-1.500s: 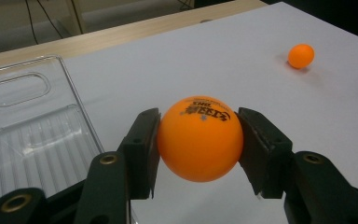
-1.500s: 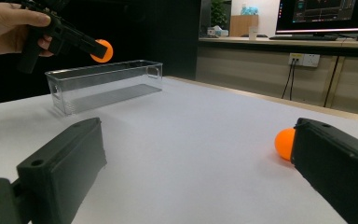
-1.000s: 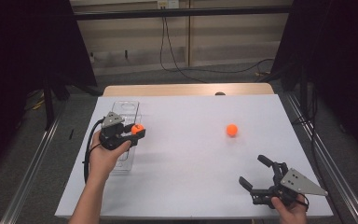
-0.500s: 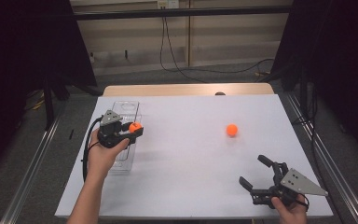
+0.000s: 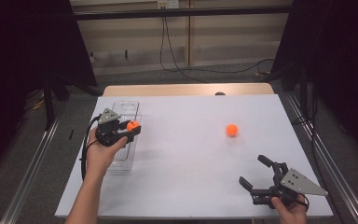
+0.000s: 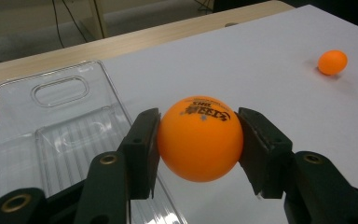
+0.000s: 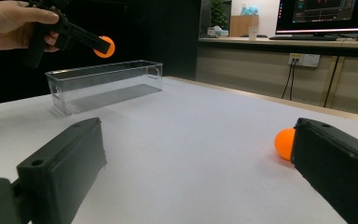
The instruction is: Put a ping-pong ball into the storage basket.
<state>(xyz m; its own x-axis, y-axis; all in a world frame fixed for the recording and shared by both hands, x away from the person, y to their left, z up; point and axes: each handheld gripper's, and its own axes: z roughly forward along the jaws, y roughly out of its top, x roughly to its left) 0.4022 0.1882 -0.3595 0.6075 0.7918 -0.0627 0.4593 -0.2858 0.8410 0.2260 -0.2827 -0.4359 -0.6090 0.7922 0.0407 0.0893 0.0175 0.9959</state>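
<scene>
- Looking down from the high view: left gripper [image 5: 129, 131] is clamped on an orange ball [image 5: 132, 125], held over the right edge of a clear plastic bin [image 5: 126, 108] at the table's left side. A second orange ball [image 5: 232, 130] lies loose on the white table [image 5: 186, 182], right of centre, well apart from the bin. Right gripper [image 5: 256, 174] sits near the front right corner with its jaws spread apart and nothing between them. The sheet between the two grippers is bare, with wide room for travel; a wooden strip [image 5: 168, 89] borders the far edge.
- Left gripper view: the held ball [image 6: 199, 138] is smooth, matte orange and round, pinched on both sides by the black pads. Dark print runs across its top, upside down in this view; it appears to read "DHS" with characters I cannot make out. The bin [image 6: 56, 121] lies below and left, ribbed floor, slotted handle cut-out at the far end. The loose ball [image 6: 332, 62] rests far right on the sheet.
- Right gripper view: its own jaws stand wide, the loose ball [image 7: 285, 143] partly hidden behind the right-hand one. Across the table the bin [image 7: 103, 85] stands empty, the held ball [image 7: 106, 47] above its left end. A monitor [image 7: 326, 16] glows in the background; its text is too small to read.
</scene>
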